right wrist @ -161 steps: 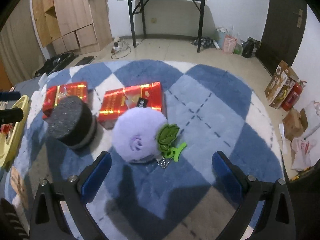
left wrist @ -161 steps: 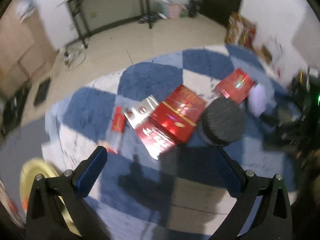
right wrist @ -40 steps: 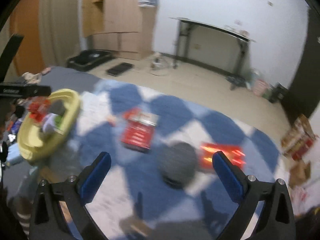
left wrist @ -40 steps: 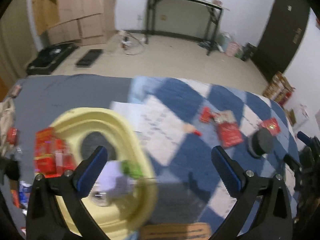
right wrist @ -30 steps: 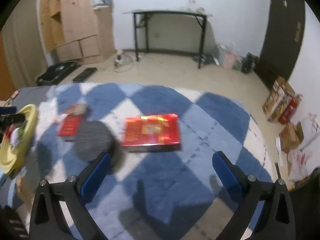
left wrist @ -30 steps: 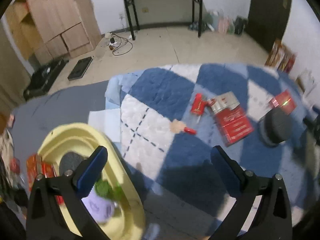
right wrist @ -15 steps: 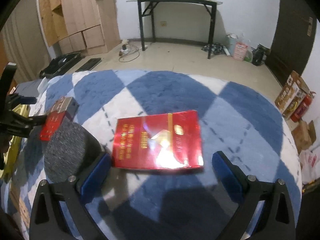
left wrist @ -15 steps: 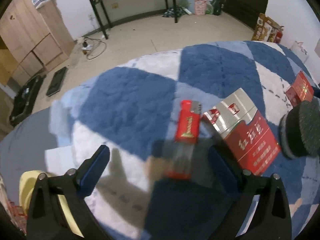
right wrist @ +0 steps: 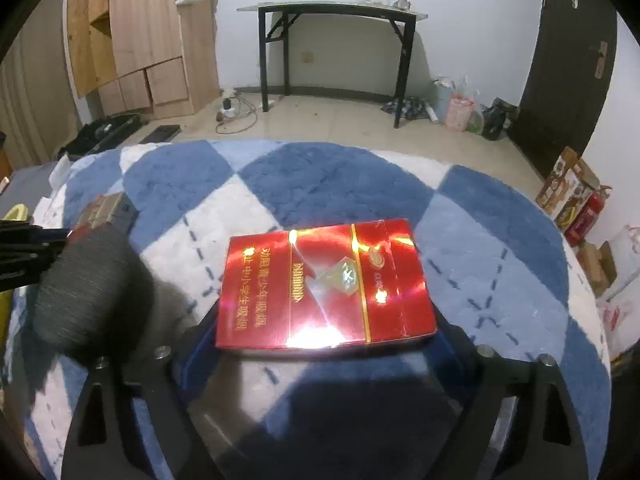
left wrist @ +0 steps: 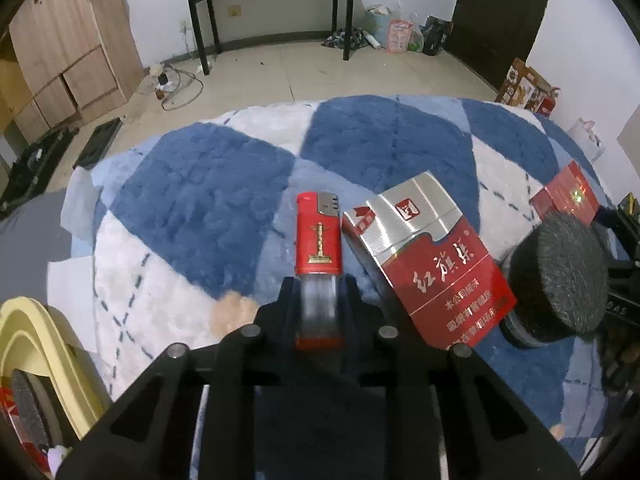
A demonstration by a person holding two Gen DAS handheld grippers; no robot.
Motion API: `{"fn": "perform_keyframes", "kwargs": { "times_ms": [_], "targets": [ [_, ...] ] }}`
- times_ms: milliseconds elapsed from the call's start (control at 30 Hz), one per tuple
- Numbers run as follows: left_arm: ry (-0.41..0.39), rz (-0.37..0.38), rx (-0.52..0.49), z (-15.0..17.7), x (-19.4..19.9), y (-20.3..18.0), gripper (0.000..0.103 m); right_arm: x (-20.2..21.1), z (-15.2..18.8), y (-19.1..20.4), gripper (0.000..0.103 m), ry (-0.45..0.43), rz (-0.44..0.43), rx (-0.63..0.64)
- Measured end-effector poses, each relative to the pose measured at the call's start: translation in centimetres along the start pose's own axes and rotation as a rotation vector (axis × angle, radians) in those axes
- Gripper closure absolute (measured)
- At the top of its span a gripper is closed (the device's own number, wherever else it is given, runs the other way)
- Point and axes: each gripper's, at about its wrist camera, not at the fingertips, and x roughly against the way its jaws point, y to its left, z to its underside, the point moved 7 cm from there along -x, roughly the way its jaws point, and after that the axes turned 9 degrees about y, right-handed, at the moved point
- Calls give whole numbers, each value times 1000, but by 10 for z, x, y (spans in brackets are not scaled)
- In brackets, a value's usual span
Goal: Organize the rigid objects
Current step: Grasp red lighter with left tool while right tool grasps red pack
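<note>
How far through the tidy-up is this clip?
Partly done: the yellow basin already holds some items. In hand: the left tool is shut on the red lighter, and the right tool grips the glossy red cigarette pack. Left on the rug: the red-and-silver cigarette pack and the dark round pad.

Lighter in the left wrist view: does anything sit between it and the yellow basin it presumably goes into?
Nothing visible does. The left tool is shut on the lighter, and only bare rug lies between it and the yellow basin at lower left. The cigarette pack lies on the other side.
</note>
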Motion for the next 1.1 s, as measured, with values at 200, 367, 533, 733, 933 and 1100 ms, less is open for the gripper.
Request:
{"fn": "perform_keyframes", "kwargs": {
  "times_ms": [200, 367, 533, 733, 933, 1100],
  "targets": [
    [-51, 29, 43, -6, -4, 6, 79, 5, 7, -1, 14, -26, -7, -1],
    [-64, 36, 81, -5, 17, 9, 79, 22, 8, -13, 14, -46, -2, -35],
    [-114, 18, 76, 1, 64, 13, 79, 52, 7, -35, 14, -84, -14, -113],
    [-179, -15, 144, 19, 135, 30, 79, 92, 15, -31, 14, -116, -32, -114],
    [-163, -81, 283, 61, 184, 88, 79, 144, 15, 8, 14, -189, -64, 29],
    [-171, -101, 370, 103, 214, 150, 79, 166, 13, 74, 14, -182, -143, 180]
  ]
}}
